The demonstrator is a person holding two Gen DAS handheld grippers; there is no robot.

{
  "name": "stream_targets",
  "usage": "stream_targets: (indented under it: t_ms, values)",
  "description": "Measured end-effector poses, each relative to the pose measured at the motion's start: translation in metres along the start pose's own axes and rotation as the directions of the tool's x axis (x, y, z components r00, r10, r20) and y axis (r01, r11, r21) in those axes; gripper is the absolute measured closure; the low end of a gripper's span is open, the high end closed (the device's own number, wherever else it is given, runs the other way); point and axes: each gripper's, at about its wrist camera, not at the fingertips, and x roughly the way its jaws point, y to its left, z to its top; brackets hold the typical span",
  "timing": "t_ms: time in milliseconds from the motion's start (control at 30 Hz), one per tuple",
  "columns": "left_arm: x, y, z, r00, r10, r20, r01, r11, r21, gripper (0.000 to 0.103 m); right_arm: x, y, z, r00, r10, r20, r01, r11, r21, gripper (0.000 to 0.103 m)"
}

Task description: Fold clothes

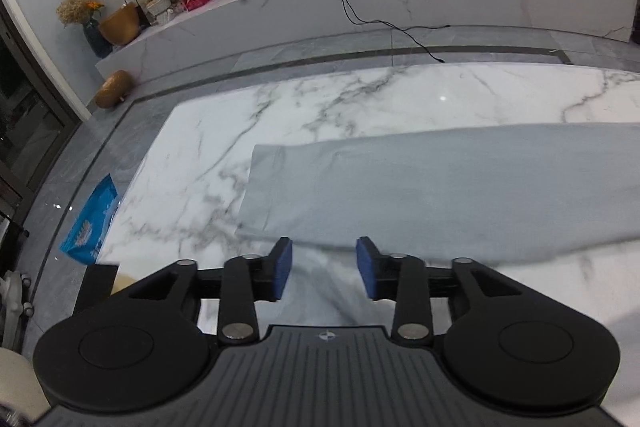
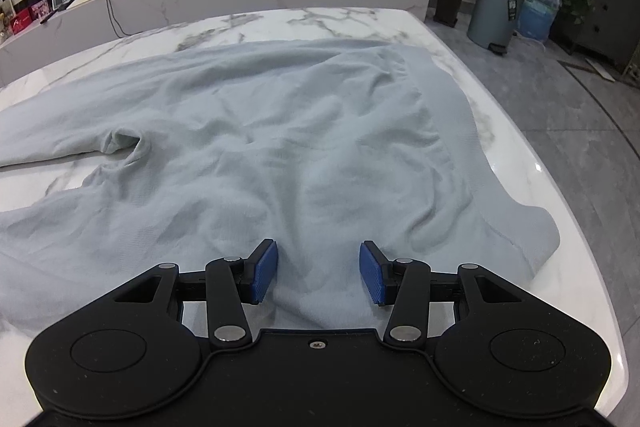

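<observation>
- Table [image 1: 208,147]: white marble with grey veins, carries the whole garment; its right edge and far right corner show in the right wrist view, its left edge in the left wrist view.
- Trousers [image 2: 260,131]: pale grey knit, spread flat across the table. Waistband end lies along the table's right edge, with the ribbed band near [image 2: 496,195]. Cloth is creased around the crotch, where the two legs part.
- Leg [image 1: 420,179]: in the left wrist view one leg runs toward the table's left edge and stops short of it; its hem is square and flat, with bare marble beyond it.
- Left gripper [image 1: 324,269]: jaws apart, nothing between the blue pads [image 1: 283,267]. It hangs above the near edge of the leg; pad tips sit over the cloth's border, contact cannot be told.
- Right gripper [image 2: 319,273]: jaws apart, holding nothing. It sits low over the waist part of the trousers, near the table's front edge; cloth fills the gap below the pads, contact cannot be told.
- Bin [image 2: 498,7]: grey, on the floor beyond the table's far right corner.
- Bag [image 1: 90,223]: blue, on the floor just beside the table's left edge.
- Cable [image 1: 360,11]: black, trailing from the far ledge to the floor.
</observation>
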Motion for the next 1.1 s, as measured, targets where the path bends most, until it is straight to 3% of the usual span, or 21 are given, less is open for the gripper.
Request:
stream_targets:
  t_ms: [100, 233, 400, 567, 700, 767, 833, 933, 1100]
  values:
    - [-0.005, 0.003, -0.011, 1.0, 0.0, -0.013, 0.001, 1.0, 0.011, 0.067, -0.001, 0.001, 0.0, 1.0, 0.001, -0.004, -0.001, 1.0, 0.0, 0.058]
    - [0.0, -0.005, -0.028, 0.999, 0.004, -0.04, 0.001, 0.993, 0.119, 0.067, -0.002, 0.001, -0.001, 1.0, 0.005, -0.004, -0.005, 1.0, 0.003, 0.058]
    - [0.005, -0.019, -0.047, 0.998, 0.007, -0.054, 0.01, 0.952, 0.305, 0.063, -0.001, -0.001, -0.001, 1.0, 0.015, -0.005, -0.015, 1.0, 0.013, 0.058]
    - [0.017, -0.021, -0.055, 0.999, 0.018, -0.033, -0.004, 0.925, 0.381, 0.063, 0.0, 0.003, 0.0, 1.0, 0.011, -0.003, -0.011, 1.0, 0.0, 0.058]
    - [0.029, -0.023, -0.057, 0.999, 0.004, -0.033, 0.009, 0.923, 0.384, 0.064, 0.0, 0.0, 0.0, 1.0, 0.021, -0.005, -0.021, 1.0, 0.004, 0.058]
    - [0.031, -0.023, -0.058, 0.999, -0.018, -0.027, 0.027, 0.928, 0.372, 0.086, 0.0, -0.001, 0.001, 1.0, 0.024, -0.006, -0.024, 1.0, 0.008, 0.058]
    - [0.03, -0.02, -0.058, 0.998, -0.046, -0.047, 0.058, 0.944, 0.326, 0.1, 0.0, -0.001, 0.001, 1.0, 0.024, -0.002, -0.024, 1.0, 0.011, 0.058]
    - [0.02, -0.015, -0.056, 0.996, -0.062, -0.06, 0.077, 0.953, 0.294, 0.101, -0.002, -0.001, 0.002, 0.999, 0.033, 0.008, -0.033, 0.999, 0.013, 0.058]
    - [-0.013, 0.003, -0.043, 0.996, -0.023, -0.084, 0.047, 0.954, 0.295, 0.102, 0.003, 0.0, 0.004, 1.0, 0.021, 0.003, -0.021, 1.0, 0.002, 0.058]
